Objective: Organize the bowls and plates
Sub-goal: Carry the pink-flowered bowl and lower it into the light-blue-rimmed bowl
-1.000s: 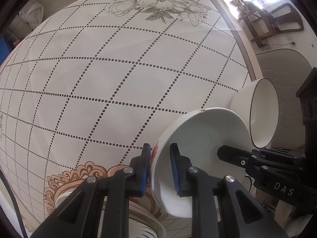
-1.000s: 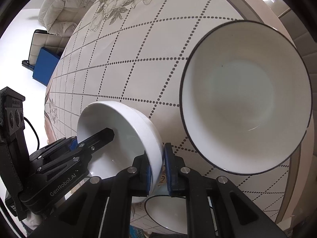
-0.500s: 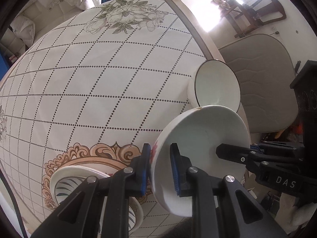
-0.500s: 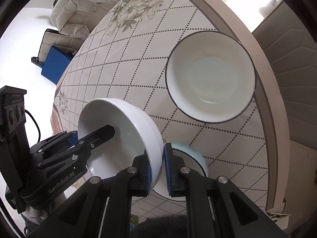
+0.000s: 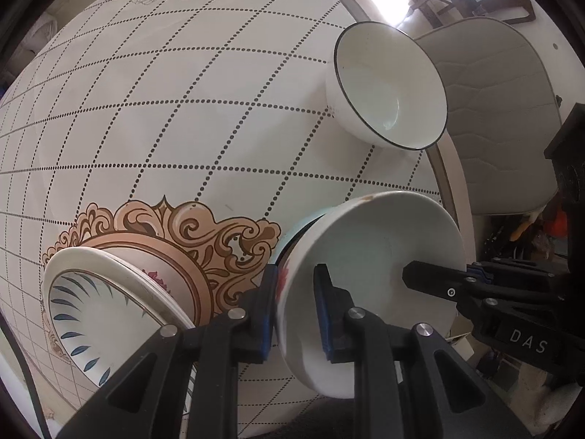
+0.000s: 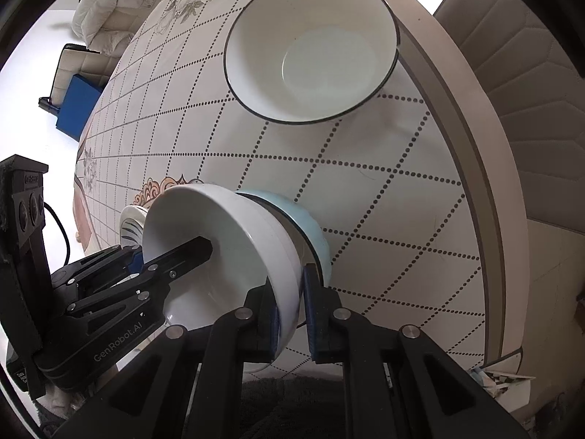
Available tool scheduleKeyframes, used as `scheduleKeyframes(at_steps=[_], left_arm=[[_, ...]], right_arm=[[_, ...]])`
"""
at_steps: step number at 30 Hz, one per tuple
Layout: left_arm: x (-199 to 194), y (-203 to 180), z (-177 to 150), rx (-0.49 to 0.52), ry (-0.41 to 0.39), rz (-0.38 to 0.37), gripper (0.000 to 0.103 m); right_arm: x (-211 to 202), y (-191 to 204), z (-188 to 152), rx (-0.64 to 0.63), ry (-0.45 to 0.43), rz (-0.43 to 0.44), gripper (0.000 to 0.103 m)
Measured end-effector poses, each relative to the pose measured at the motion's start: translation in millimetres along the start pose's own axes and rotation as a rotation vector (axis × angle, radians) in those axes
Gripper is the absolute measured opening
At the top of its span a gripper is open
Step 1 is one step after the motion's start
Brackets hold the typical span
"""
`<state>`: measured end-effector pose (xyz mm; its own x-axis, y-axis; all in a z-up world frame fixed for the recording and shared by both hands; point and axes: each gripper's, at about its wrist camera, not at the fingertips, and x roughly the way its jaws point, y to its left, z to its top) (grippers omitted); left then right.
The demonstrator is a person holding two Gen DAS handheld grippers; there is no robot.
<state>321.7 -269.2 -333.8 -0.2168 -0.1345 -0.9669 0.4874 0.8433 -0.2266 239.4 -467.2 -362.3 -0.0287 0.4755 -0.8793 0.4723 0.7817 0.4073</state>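
Left gripper (image 5: pixel 294 307): I have it clamped on the near rim of the white bowl (image 5: pixel 369 278) — one pad inside, one outside.
Right gripper (image 6: pixel 290 309): clenched on the opposite rim of the same bowl.
White bowl: empty, tilted, carried between both grippers, directly over the pale blue bowl (image 6: pixel 310 232); whether they touch I cannot tell.
Black-rimmed bowl (image 6: pixel 310 47): empty, upright, well apart, close to the table edge.
Plates (image 5: pixel 109 303): stack of at least two at my left, blue leaf pattern on top.
Count: three bowls, one plate stack.
Table (image 5: pixel 175 117): round, dotted diamond grid — broad bare middle; padded chair (image 5: pixel 501 109) just beyond the rim.
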Motion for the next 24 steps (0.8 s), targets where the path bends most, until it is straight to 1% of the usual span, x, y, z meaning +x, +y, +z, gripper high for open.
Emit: scheduleKeyframes(at_steps=[1,4,9,13,18,22,24], left_arm=[[0.2,0.4,-5.2,-0.001,0.0,-0.001,0.017],[0.7,-3.5,-6.7,-0.004,0.001,0.014,0.017],[1.5,-16.2,-8.7,0.024,-0.007,0.078,0.017],[8.1,-26.6,-11.2,0.03,0.003,0.119,0.017],[13.3,-33.9,-13.1,0.024,0.014,0.147,0.017],[19.7,-38.4,-12.2,0.019,0.029,0.187,0.017],[21.6,-39.6,-12.3,0.015,0.027,0.193,0.017]], right_arm=[[1.8,-1.4,-1.1,0.0,0.002,-0.004,0.013],[4.8,-5.2,-4.1,-0.005,0.009,-0.008,0.013],[6.7,-6.2,-5.2,-0.008,0.018,-0.002,0.013],[9.5,-3.3,-6.8,-0.008,0.031,-0.004,0.013],[11.4,-1.3,-7.9,-0.011,0.039,-0.008,0.013],[11.7,-0.3,-6.1,-0.002,0.04,-0.008,0.013],[11.5,-2.0,-4.5,0.012,0.045,0.004,0.013]])
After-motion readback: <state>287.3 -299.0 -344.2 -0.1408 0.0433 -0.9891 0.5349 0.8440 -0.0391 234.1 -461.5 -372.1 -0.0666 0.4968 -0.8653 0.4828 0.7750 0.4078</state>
